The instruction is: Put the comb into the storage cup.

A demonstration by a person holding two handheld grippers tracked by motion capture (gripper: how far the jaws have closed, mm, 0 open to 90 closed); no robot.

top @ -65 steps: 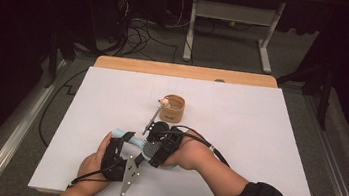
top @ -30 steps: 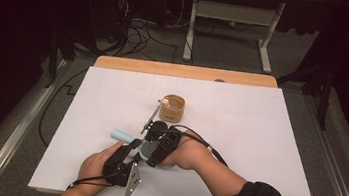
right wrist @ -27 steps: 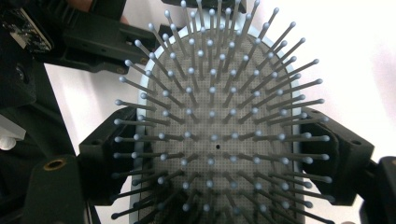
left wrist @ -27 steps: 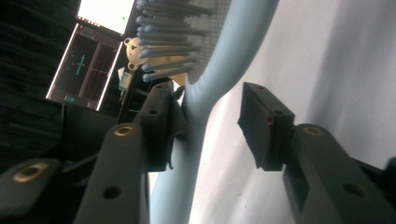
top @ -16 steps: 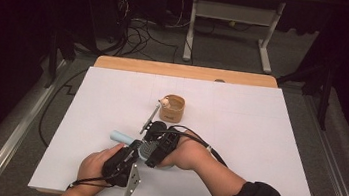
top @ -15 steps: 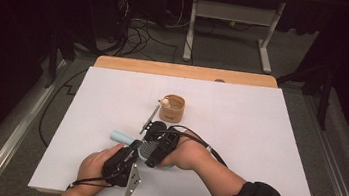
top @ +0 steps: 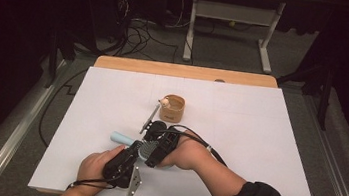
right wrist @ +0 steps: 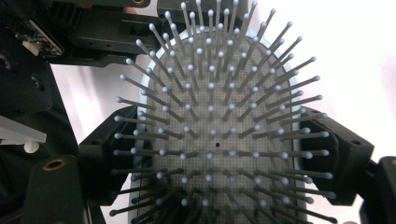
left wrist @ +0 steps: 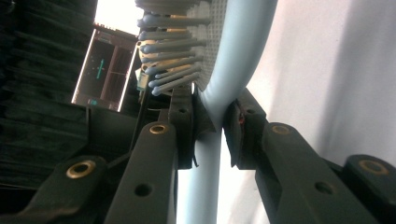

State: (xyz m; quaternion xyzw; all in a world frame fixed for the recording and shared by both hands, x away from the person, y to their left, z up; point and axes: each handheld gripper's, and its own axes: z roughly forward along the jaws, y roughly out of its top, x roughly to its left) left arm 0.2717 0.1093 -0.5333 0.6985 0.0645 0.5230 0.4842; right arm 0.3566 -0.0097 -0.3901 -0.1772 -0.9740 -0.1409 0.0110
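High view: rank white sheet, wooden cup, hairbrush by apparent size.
1. white sheet, by far the largest.
2. hairbrush, though the tongs cover much of it, so its full length is unsure.
3. wooden cup, which looks about as big as the brush's visible part.

Your left tongs [top: 140,150] have just been closing and now pinch the hairbrush [left wrist: 219,93] at its neck. Your right tongs [top: 151,154] clamp the brush head from both sides, forearms meeting low over the near edge.
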